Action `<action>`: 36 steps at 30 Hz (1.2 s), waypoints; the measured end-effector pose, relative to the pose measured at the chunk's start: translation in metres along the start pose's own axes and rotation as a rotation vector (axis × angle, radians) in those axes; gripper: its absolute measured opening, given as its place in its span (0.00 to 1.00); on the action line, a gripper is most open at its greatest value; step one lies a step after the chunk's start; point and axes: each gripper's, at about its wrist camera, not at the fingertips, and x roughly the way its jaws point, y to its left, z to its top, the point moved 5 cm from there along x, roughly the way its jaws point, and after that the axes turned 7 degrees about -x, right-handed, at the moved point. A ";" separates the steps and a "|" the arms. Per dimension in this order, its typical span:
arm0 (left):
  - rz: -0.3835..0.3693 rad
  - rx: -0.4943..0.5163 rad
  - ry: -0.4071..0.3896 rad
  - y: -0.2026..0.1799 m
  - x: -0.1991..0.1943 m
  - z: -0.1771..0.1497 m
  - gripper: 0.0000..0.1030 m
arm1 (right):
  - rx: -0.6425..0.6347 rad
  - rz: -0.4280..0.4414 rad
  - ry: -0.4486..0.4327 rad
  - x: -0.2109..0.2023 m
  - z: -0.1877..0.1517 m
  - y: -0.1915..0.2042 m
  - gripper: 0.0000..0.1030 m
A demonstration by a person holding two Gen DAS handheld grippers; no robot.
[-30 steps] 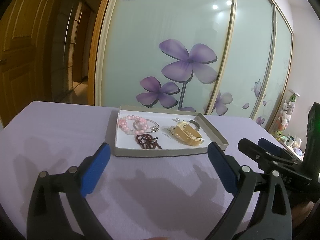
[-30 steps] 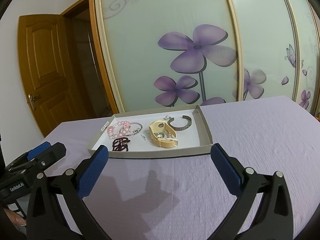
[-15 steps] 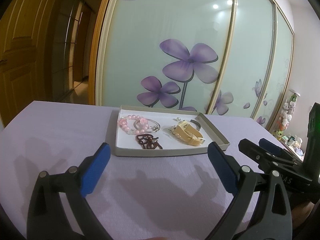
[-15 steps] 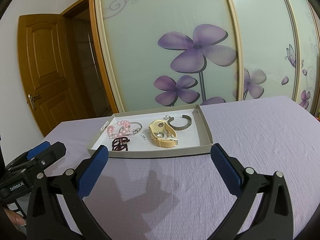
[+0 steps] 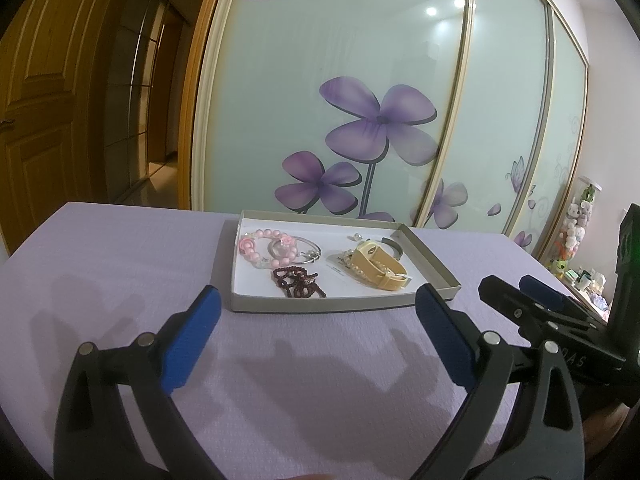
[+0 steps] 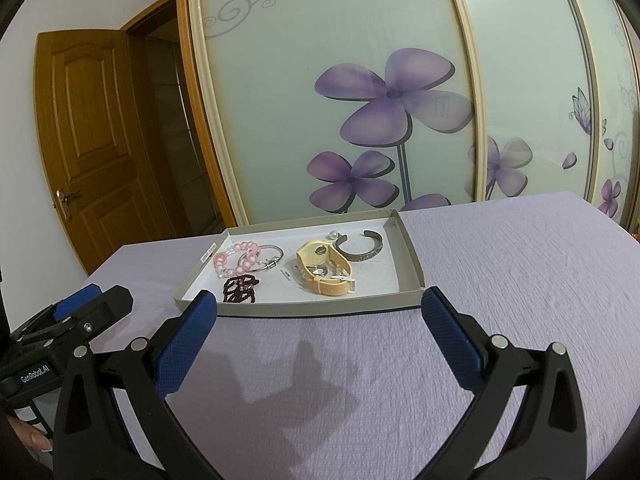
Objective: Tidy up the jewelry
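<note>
Both grippers, left (image 5: 316,320) and right (image 6: 320,316), hover with jaws spread before the tray (image 6: 412,276) on the tabletop (image 6: 520,280); jewelry lies inside, seemingly tangled. Approach one piece squarely, low.

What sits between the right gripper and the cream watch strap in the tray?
Only the tray's low near wall. The right gripper is open above bare purple cloth, and the cream watch strap lies just past that wall, with a dark red bead strand to its left.
</note>
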 end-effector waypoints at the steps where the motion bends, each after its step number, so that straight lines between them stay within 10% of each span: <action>1: 0.000 0.000 0.000 0.000 0.000 0.000 0.95 | -0.001 -0.001 0.000 0.000 0.000 0.000 0.99; 36: -0.003 0.006 0.005 0.000 0.003 -0.004 0.95 | 0.000 -0.002 0.000 -0.001 -0.001 0.000 0.99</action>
